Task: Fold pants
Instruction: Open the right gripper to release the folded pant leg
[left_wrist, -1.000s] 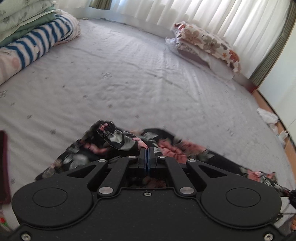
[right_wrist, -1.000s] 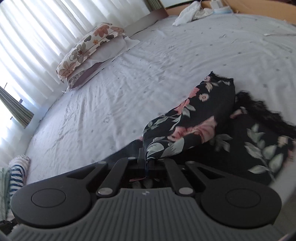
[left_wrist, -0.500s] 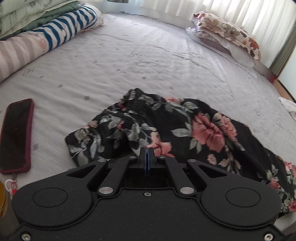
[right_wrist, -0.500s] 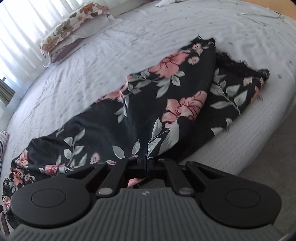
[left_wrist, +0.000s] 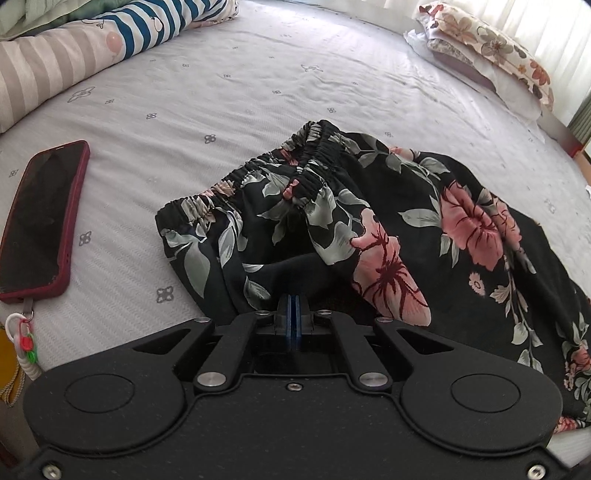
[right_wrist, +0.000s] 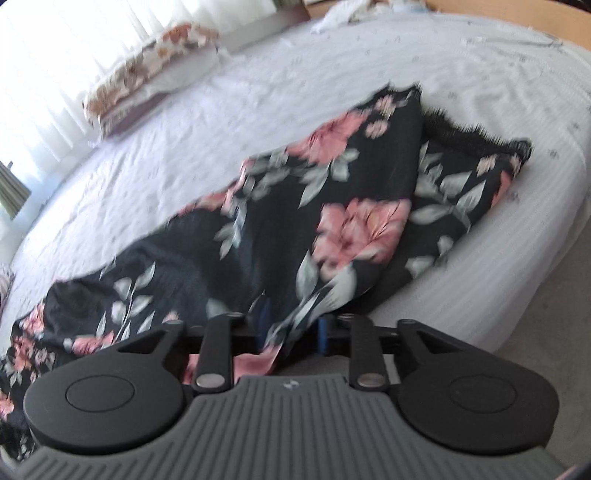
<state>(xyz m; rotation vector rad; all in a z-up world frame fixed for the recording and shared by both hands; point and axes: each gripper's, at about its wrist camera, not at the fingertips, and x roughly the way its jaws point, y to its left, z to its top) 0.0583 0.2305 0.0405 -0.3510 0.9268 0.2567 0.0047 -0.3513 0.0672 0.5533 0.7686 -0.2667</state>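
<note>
Left tool pressed together, right tool spread, pants (near bed edge)

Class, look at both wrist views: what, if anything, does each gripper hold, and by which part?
The left gripper is shut, apparently pinching the near edge of the floral pants. The right gripper is open; pants fabric drapes between its fingers, unclamped.

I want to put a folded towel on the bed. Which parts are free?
Free: the sheet beyond the pants, between the striped bedding and the pillow. Crowded: the near edge, where the phone lies left of the pants.
</note>
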